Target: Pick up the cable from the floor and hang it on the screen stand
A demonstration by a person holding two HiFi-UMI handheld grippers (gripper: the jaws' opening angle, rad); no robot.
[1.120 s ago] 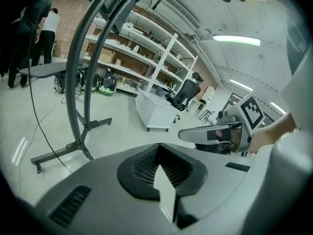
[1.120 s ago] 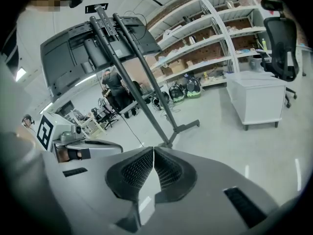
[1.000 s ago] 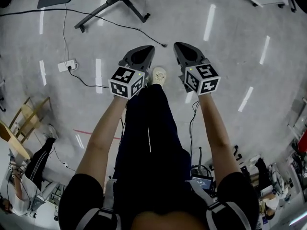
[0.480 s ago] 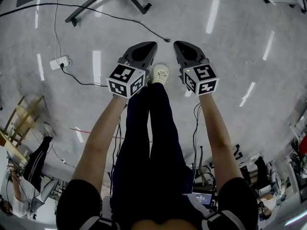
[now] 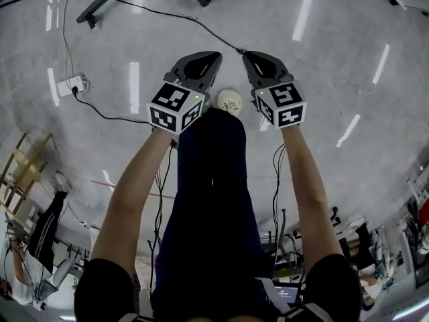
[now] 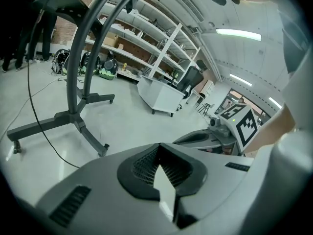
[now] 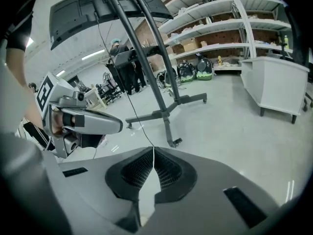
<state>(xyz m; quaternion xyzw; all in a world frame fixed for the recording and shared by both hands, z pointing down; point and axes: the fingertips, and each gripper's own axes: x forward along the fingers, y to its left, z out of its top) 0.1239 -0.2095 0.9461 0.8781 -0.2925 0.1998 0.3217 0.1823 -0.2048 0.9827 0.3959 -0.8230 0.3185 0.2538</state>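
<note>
Right hand-held gripper [image 5: 248,56], jaws together and empty like the left hand-held gripper [image 5: 214,56], should open wide, then straddle the cable [image 5: 224,41] end on the floor [image 5: 322,79].

You stand on a smooth grey floor [image 5: 348,59] that throws back the ceiling lights as long white streaks [image 5: 303,15]. A white power strip [image 5: 70,84] lies on it to your left. Further left is a pale wooden frame [image 5: 27,170], perhaps a chair. Ahead of you, long white shelves [image 7: 247,26] run along a brick wall [image 7: 195,39], with bags [image 7: 193,68] on the floor below them. A white cabinet [image 7: 276,89] on legs stands near the shelves. Tube lights [image 6: 239,32] glow on the pale ceiling.
</note>
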